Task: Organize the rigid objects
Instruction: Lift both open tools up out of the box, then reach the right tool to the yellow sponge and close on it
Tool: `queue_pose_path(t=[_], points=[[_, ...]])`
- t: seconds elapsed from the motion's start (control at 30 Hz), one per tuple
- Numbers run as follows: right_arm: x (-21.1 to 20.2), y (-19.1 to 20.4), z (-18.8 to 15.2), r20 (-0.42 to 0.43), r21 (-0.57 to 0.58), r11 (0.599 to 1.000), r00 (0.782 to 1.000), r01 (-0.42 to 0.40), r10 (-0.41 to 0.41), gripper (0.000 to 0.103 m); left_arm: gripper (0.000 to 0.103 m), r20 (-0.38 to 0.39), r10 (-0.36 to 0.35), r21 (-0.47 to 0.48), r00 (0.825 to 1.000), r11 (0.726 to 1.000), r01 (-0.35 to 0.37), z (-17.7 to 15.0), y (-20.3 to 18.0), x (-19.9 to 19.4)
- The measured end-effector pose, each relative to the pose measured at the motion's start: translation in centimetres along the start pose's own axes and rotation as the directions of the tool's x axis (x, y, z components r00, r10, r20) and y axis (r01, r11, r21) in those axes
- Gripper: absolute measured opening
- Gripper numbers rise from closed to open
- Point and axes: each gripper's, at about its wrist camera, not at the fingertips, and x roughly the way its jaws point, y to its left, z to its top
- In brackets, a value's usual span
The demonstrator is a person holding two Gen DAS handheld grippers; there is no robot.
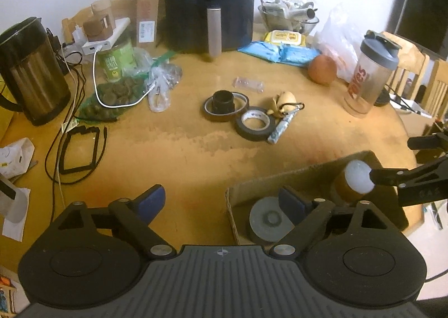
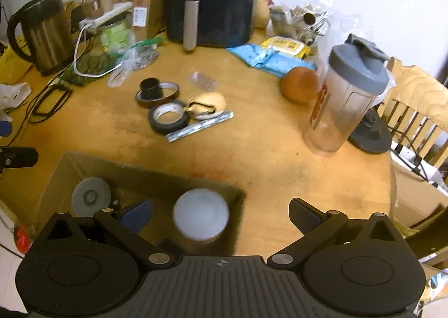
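Two views, left wrist first. Left tongs (image 1: 221,203) spread wide, nothing between them, hovering over the wooden counter (image 1: 196,155) at the near edge. Cardboard box (image 1: 280,180) sits at 4 o'clock; the right-side pad overlaps its near wall. Inside the box: a grey disc (image 1: 266,220) lying flat, and a jar with a white lid (image 1: 357,178) toward 3 o'clock. Right tongs (image 1: 392,175) enter from 3 o'clock with one finger tip against the white lid; whether they are apart cannot be told from this view. At centre, toward 12 o'clock, the loose cluster: black tape roll (image 1: 254,123), a thinner tape ring (image 1: 225,105) with a black cylinder (image 1: 223,99) standing inside it, a cream pouch with carabiner (image 1: 284,103), a silver stick packet (image 1: 280,129) touching the tape roll. Air fryer (image 1: 208,1) at 12 o'clock, kettle (image 1: 30,71) at 9 o'clock, shaker bottle (image 1: 369,74) at 2 o'clock, orange (image 1: 322,69) just beside it.

Right wrist view. Right tongs (image 2: 221,218) stand wide apart, gripping nothing. White-lidded jar (image 2: 200,214) stands upright in the box (image 2: 134,172), in its right-hand corner, between the fingers but apart from both pads. Grey disc (image 2: 91,196) lies in the box at 9 o'clock. Black tape roll (image 2: 168,119) and its neighbours remain out on the counter (image 2: 266,155) toward 11 o'clock. Shaker bottle (image 2: 347,96) at 2 o'clock.
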Motion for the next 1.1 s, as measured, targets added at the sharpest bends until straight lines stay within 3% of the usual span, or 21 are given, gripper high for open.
queue_pose_path(t=[0.2, 0.4, 0.63, 1.1], points=[[1.6, -1.6, 1.3, -0.033, -0.033, 0.999, 0.999, -0.011, 0.010, 0.103, 0.089, 0.005, 0.040, -0.010, 0.999, 0.999, -0.040, 0.6, 0.1, 0.8], [3.4, -2.6, 2.6, -0.073, -0.098, 0.992, 0.995, -0.079, 0.072, 0.103, 0.089, -0.018, 0.044, -0.027, 0.999, 0.999, -0.044, 0.9, 0.3, 1.6], [6.1, -3.0, 4.1, -0.124, -0.159, 0.979, 0.986, -0.128, 0.109, 0.103, 0.089, -0.023, -0.004, -0.022, 1.000, 1.000, 0.003, 1.4, 0.2, 1.7], [10.8, -3.6, 8.6, -0.141, -0.147, 0.940, 0.947, -0.308, 0.289, 0.103, 0.089, -0.054, -0.016, -0.070, 0.998, 0.997, 0.012, 1.7, 0.7, 1.9]])
